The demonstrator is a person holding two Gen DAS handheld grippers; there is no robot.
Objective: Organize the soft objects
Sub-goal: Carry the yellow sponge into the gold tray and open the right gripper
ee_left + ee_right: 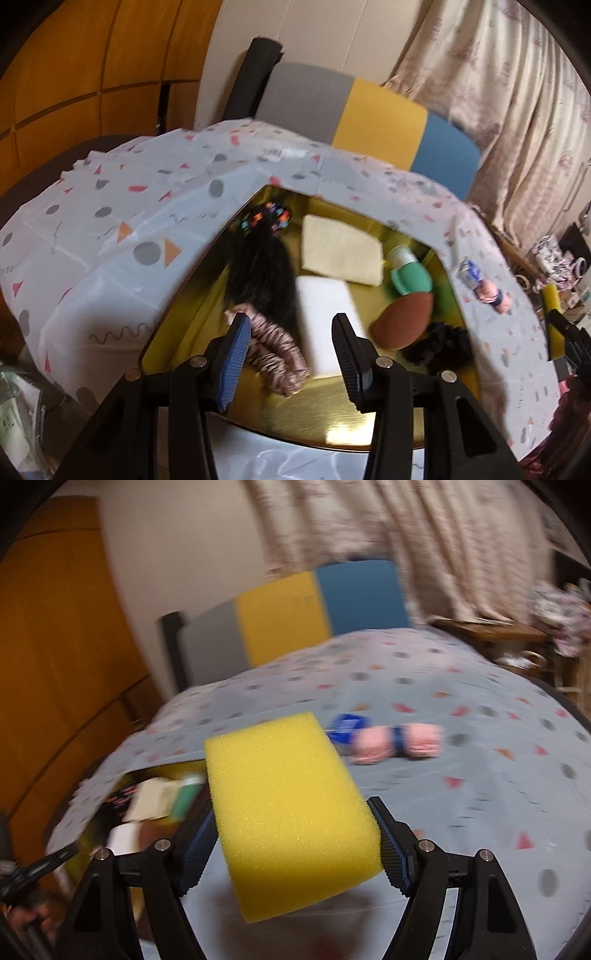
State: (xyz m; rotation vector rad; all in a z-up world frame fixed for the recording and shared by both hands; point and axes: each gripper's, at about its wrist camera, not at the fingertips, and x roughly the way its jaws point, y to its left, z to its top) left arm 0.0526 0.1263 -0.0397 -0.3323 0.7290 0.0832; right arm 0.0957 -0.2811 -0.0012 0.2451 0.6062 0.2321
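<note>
Sponge (291, 812), big and yellow, rides clamped in the right gripper (299, 845) beside the gold tray (295, 413), best lowered gently into a free corner, while the left gripper (288, 362) hangs parted, holding nothing, above the tray's pink scrunchie (273, 350).

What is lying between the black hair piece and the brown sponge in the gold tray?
In the left wrist view, a white block lies between the black hair piece and the brown sponge.

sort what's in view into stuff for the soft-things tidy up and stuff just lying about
For the job:
- yellow sponge, gripped in the right claw
- gold tray
- pink scrunchie
- white sponge
- cream cloth
- pink rolled towel

Lying about:
- chair
- curtain
- patterned tablecloth
</note>
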